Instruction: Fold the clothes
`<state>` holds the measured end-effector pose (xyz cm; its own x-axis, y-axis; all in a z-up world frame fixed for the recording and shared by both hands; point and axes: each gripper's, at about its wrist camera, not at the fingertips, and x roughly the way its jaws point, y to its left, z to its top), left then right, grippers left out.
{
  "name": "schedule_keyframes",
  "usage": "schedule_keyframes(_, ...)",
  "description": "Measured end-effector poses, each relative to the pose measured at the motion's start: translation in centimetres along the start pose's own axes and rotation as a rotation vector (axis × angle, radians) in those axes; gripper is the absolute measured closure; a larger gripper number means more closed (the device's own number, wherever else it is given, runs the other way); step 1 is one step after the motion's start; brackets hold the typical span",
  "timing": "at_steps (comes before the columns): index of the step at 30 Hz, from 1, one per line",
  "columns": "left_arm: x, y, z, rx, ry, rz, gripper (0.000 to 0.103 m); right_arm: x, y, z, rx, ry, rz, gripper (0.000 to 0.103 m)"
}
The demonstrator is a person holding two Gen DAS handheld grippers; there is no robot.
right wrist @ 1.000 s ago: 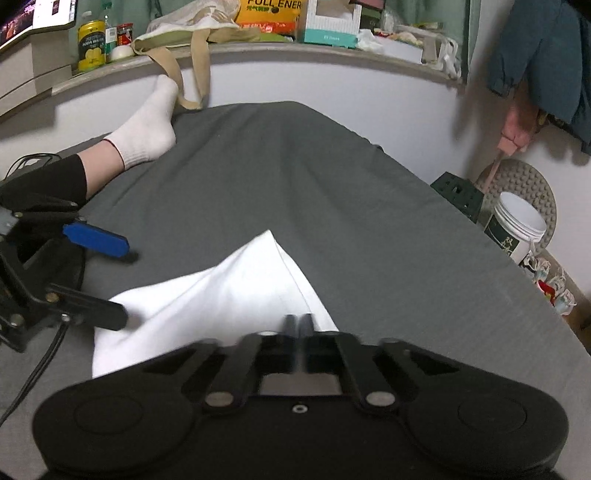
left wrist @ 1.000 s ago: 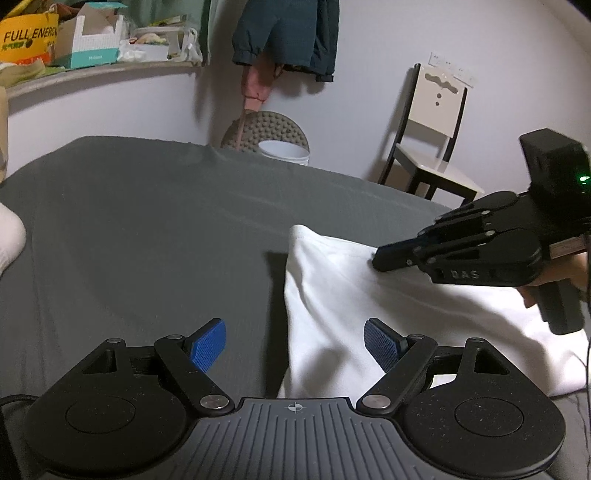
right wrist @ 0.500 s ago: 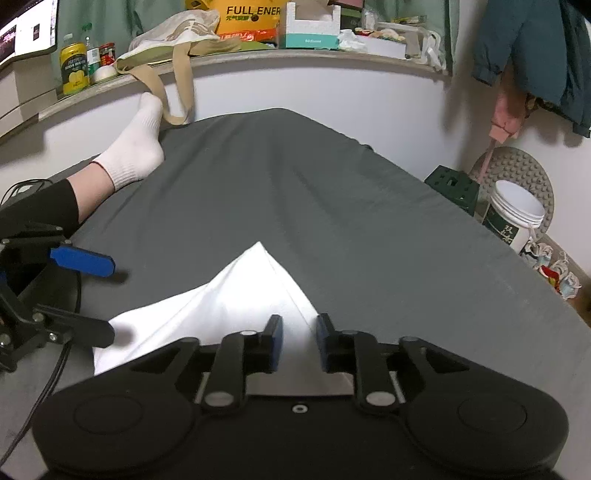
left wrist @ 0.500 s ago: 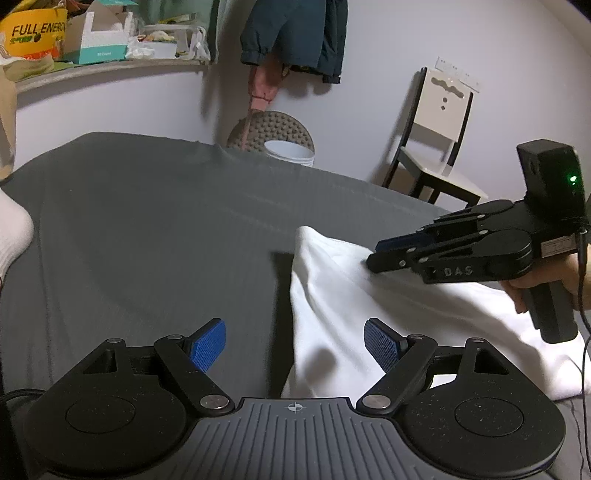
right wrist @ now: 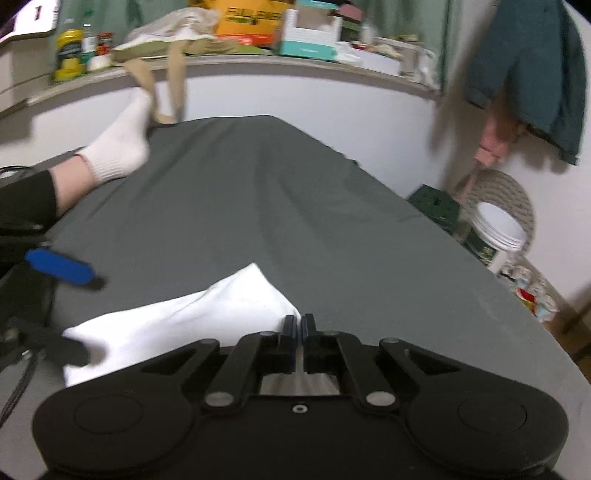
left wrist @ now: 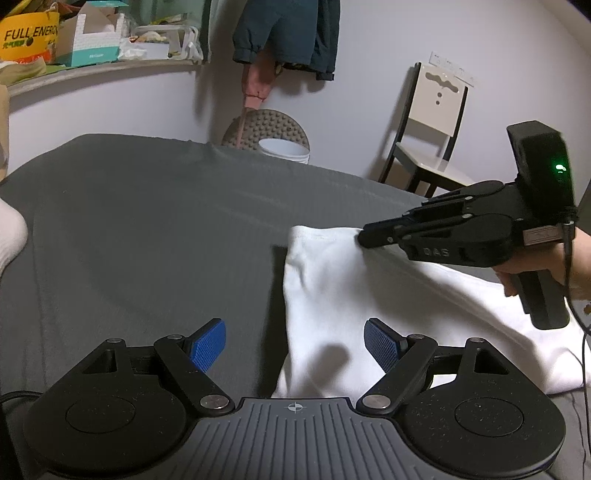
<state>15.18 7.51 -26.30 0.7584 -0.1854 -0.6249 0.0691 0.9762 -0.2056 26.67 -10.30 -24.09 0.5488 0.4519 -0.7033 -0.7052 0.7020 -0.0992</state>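
Note:
A white garment [left wrist: 369, 295] lies folded on the grey bed sheet [left wrist: 147, 229]; in the right wrist view its corner [right wrist: 207, 310] points away from me. My left gripper [left wrist: 294, 345] is open low over the garment's near left edge, its blue pads [left wrist: 207, 345] wide apart with nothing between them. Held in a hand, my right gripper [left wrist: 364, 236] reaches in from the right, its fingers shut on the garment's far edge. The right wrist view shows the closed right gripper [right wrist: 299, 325] at the cloth's border and the open left gripper [right wrist: 62, 306] at the left.
A person's foot in a white sock [right wrist: 122, 155] rests on the sheet at the far left. Behind the bed stand a chair [left wrist: 432, 129] and a white bucket [left wrist: 284, 149]. A cluttered shelf [right wrist: 258, 59] runs along the wall, with a dark jacket [left wrist: 288, 33] hanging.
The right gripper's fingers, shut a second ago, parted slightly and have now closed on the garment's far edge. The left gripper stays open in place.

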Motion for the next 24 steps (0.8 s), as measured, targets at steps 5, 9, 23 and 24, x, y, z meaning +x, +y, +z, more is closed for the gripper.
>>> schedule_keyframes(5, 0.3, -0.1, -0.2, -0.015, 0.004, -0.004, 0.020, -0.7, 0.0, -0.5, 0.041, 0.009, -0.042, 0.066)
schedule_keyframes(9, -0.3, -0.7, -0.1, 0.022, -0.024, -0.019, 0.020, -5.6, -3.3, -2.2, 0.162, -0.060, -0.044, 0.066)
schedule_keyframes(23, -0.9, -5.0, -1.4, 0.246, -0.044, -0.084, 0.020, -8.0, -5.9, -9.1, 0.122, 0.119, -0.102, 0.098)
schedule_keyframes(24, -0.8, -5.0, -1.5, 0.246, -0.040, -0.085, 0.020, -8.1, -5.9, -9.2, 0.124, 0.113, -0.112, 0.099)
